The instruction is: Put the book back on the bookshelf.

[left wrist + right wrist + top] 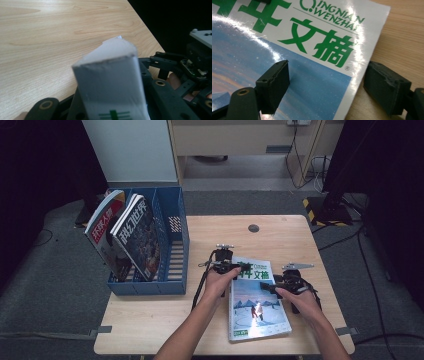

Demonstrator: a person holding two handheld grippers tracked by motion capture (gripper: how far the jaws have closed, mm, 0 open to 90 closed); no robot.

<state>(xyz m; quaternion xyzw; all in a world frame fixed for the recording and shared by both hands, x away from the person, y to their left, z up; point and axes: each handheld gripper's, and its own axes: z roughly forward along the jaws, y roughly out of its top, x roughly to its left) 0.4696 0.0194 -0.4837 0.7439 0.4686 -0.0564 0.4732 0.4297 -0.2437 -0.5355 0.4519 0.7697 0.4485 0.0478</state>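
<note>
At the near edge of the bench [150, 330], the person's two forearms are coming in from six o'clock and spreading toward the magazine [257, 302], which is lying flat with its cover up, right of centre on the wood. Just past the forearms, the right gripper [267, 289] is sitting at the magazine's three o'clock edge; in the right gripper view its jaws are standing wide, one over the blue cover picture and the other over bare wood beside the edge, with the magazine's [312, 50] border between them and neither pad pressing on it. A little farther on, the left gripper [236, 270] is working at the magazine's eleven o'clock corner. In the left gripper view that corner [112, 82] is rising up between its black jaws, which are set narrow around it and appear to be pinching it. Farther back, at nine to ten o'clock of the magazine, a blue file rack [172, 240] is standing on the bench, holding two magazines [125, 232] that are leaning inside its compartments.
</note>
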